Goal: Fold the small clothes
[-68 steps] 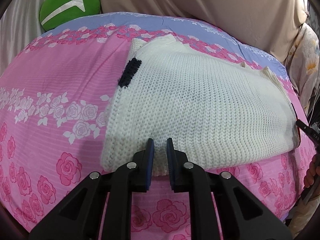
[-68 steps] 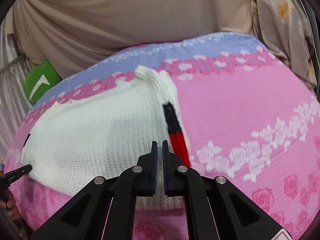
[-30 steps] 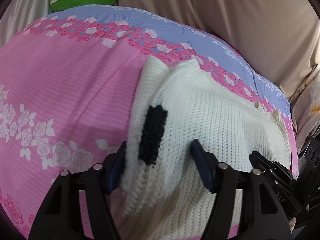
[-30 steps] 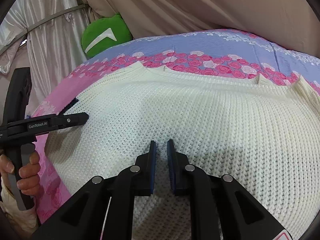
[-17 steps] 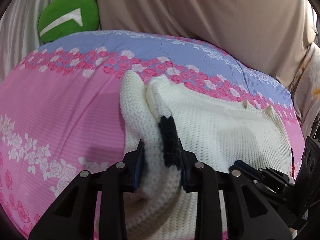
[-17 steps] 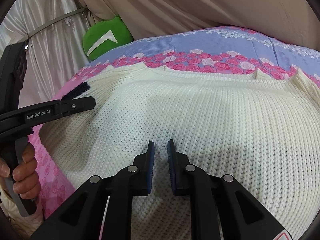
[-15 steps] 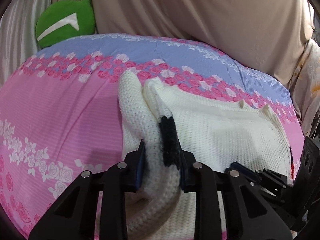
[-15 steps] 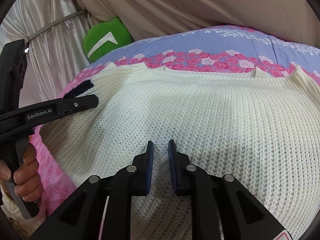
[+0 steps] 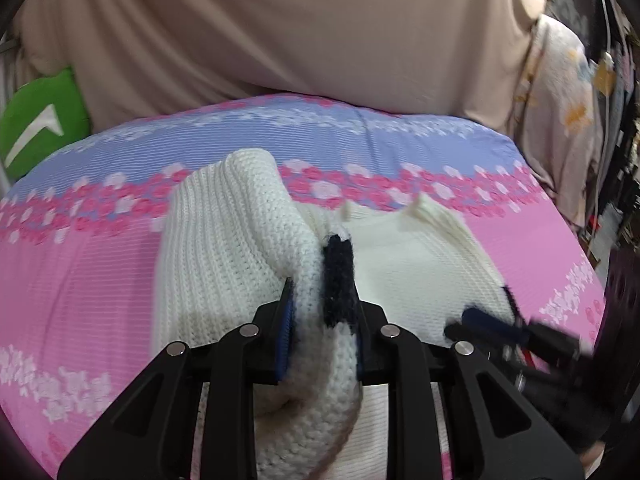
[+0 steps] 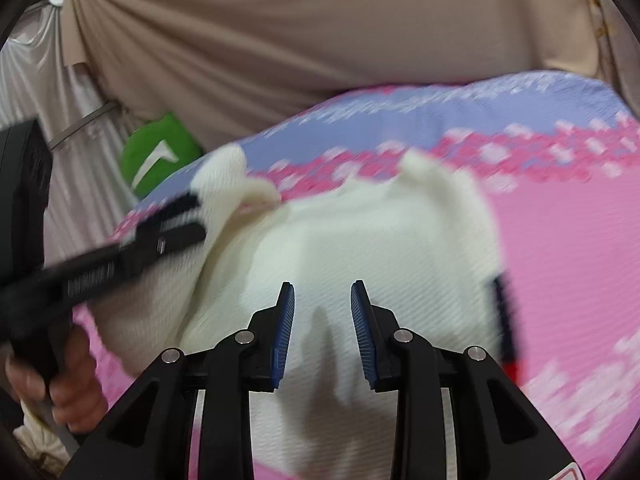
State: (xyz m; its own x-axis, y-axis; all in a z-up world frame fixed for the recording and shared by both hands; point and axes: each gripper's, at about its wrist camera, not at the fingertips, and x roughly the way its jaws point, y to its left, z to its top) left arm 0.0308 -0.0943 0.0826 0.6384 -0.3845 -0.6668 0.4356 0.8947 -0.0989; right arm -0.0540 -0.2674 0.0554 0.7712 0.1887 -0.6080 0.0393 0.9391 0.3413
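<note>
Sweater (image 9: 224, 264): white knit, frame centre, on bedspread (image 9: 80, 248); left side lifted and bunched, fold begun, not laid.
Left gripper (image 9: 322, 320): clamped on bunched edge by dark patch (image 9: 338, 280), closing slightly.
Right gripper (image 10: 322, 328): opening, nothing between jaws, over flat part.
Left to do: lay fold, remaining folds.
Containers: none visible.

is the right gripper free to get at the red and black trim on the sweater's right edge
Probably yes: the right gripper is opening with nothing between its pads, and the trim lies uncovered just beside it on the sweater.
</note>
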